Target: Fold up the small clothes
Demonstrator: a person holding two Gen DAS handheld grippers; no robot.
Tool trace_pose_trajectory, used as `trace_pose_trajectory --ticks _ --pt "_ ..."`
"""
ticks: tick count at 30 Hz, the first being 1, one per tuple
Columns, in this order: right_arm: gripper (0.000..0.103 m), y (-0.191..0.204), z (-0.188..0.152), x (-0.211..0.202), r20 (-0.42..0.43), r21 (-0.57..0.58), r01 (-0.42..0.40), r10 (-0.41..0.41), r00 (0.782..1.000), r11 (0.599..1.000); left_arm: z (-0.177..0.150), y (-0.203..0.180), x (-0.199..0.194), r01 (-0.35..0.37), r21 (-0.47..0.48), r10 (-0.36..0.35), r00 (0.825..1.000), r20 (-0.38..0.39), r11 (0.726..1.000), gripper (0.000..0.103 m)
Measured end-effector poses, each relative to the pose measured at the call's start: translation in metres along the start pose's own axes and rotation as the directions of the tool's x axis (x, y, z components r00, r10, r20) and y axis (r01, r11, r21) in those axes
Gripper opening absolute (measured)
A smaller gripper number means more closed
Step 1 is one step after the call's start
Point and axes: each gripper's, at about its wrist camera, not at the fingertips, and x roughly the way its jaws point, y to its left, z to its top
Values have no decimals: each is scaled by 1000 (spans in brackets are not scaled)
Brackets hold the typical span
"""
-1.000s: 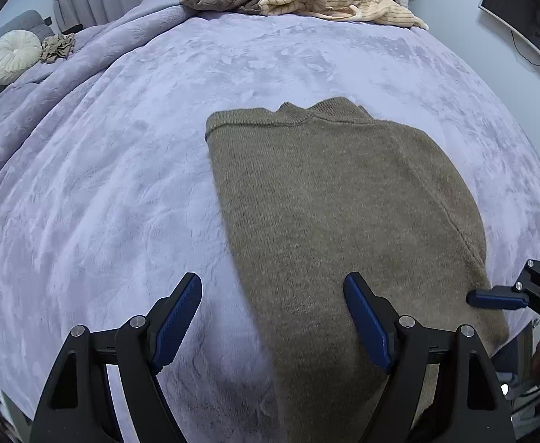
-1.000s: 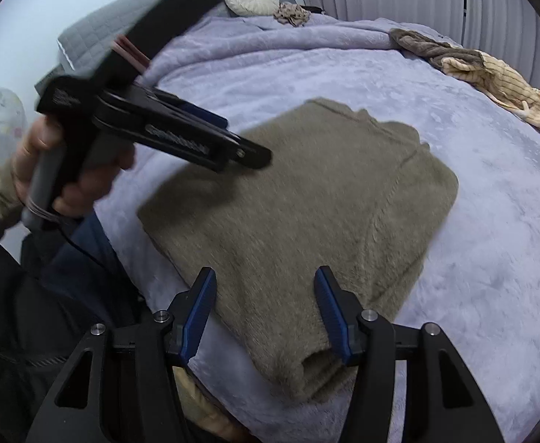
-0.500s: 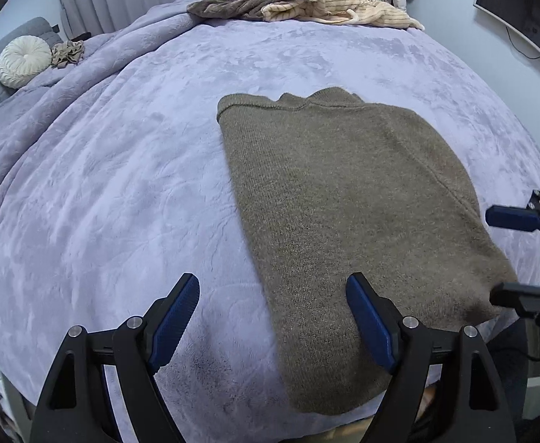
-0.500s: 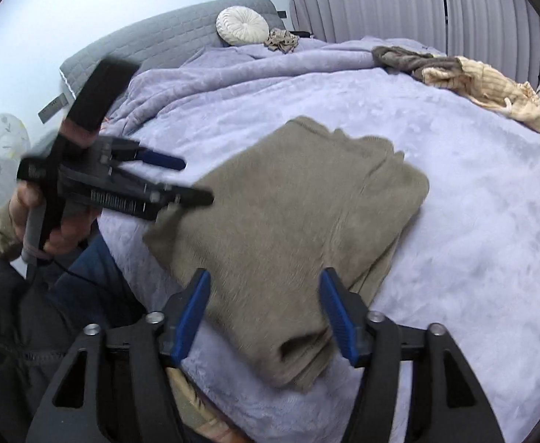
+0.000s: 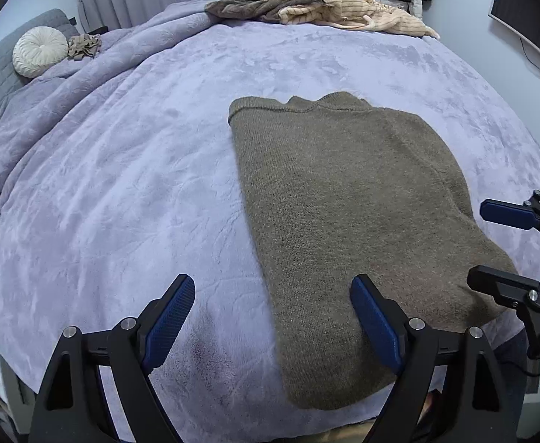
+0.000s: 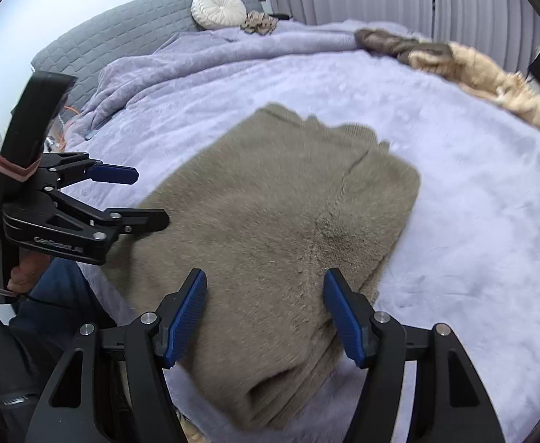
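A folded olive-brown knit sweater (image 5: 343,203) lies flat on the lavender blanket (image 5: 122,184), collar toward the far side. My left gripper (image 5: 273,284) hovers over its near left edge with the jaws opening; only the sweater's edge and blanket lie below the gap, and nothing is gripped. From the right wrist view the left gripper (image 6: 148,197) sits just off the sweater's (image 6: 270,221) left side. My right gripper (image 6: 265,277) is open above the near folded corner, not touching it. In the left wrist view the right gripper (image 5: 479,243) shows at the right edge.
A heap of brown and cream clothes (image 5: 318,7) lies at the bed's far edge. A round white cushion (image 5: 39,51) and a small crumpled cloth rest by the grey headboard (image 6: 122,37). The person's hand (image 6: 23,273) and blue trouser leg (image 6: 56,295) are at the near edge.
The left gripper has drawn back off the sweater toward its left edge, and both grippers' jaws stand wider. The sweater itself has stayed in place.
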Motion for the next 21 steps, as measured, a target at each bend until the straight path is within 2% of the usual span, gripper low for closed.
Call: trace_pose_trajectory --ticks 2,5,11,15,17,21 --pt "78 8 -2 -10 -15 32 62 -62 998 998 1 -4 -6 -17 -2 17 1000 1 1000 88" --pt "78 16 -3 -23 -28 81 114 -112 993 990 1 -15 -11 -48 14 48 999 -12 999 88" --pt "78 23 -2 -30 -68 120 171 -164 984 978 2 -34 -17 -42 33 43 999 -11 999 88" --pt "78 26 -2 -32 -69 108 185 -178 982 977 0 -38 -15 -116 40 117 993 -29 992 88" --pt "78 25 -1 -33 -73 110 195 -188 979 975 0 -38 -15 -114 48 115 993 -23 992 88" --pt "78 21 -1 -32 -92 113 210 -201 975 971 1 -35 -15 -81 7 81 996 -30 997 88"
